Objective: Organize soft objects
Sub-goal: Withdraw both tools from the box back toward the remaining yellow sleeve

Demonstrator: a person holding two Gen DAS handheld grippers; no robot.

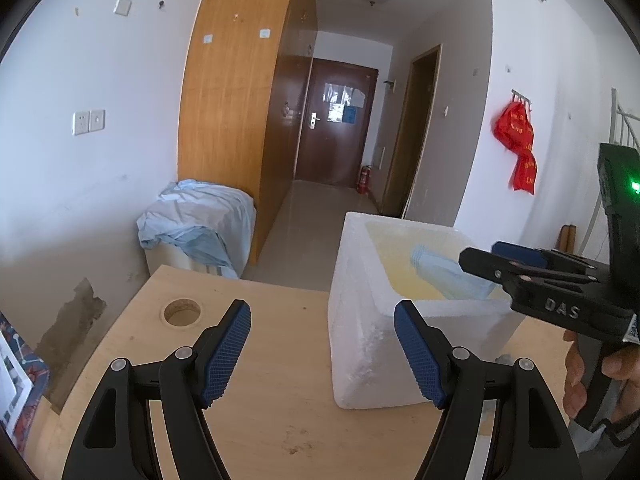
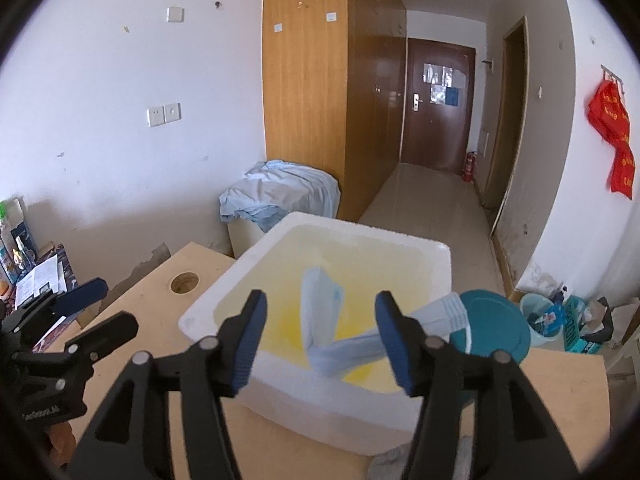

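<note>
Lying in the foam box [image 2: 404, 246] just ahead of the right gripper [image 2: 320, 336], the pale blue sock [image 2: 348, 350] runs crosswise between its spread, empty fingers. Further off, the left gripper [image 1: 322, 354] hangs open beside the box.

A wooden wardrobe [image 2: 304, 92] is seen against the white wall, with a crumpled pale-blue sheet [image 2: 280, 196] draped over a low unit beside it. A dark door [image 2: 438, 108] closes the corridor, a red fire extinguisher [image 2: 469, 166] beside it. Red cloth [image 1: 518, 140] is hung on wall hooks.
</note>
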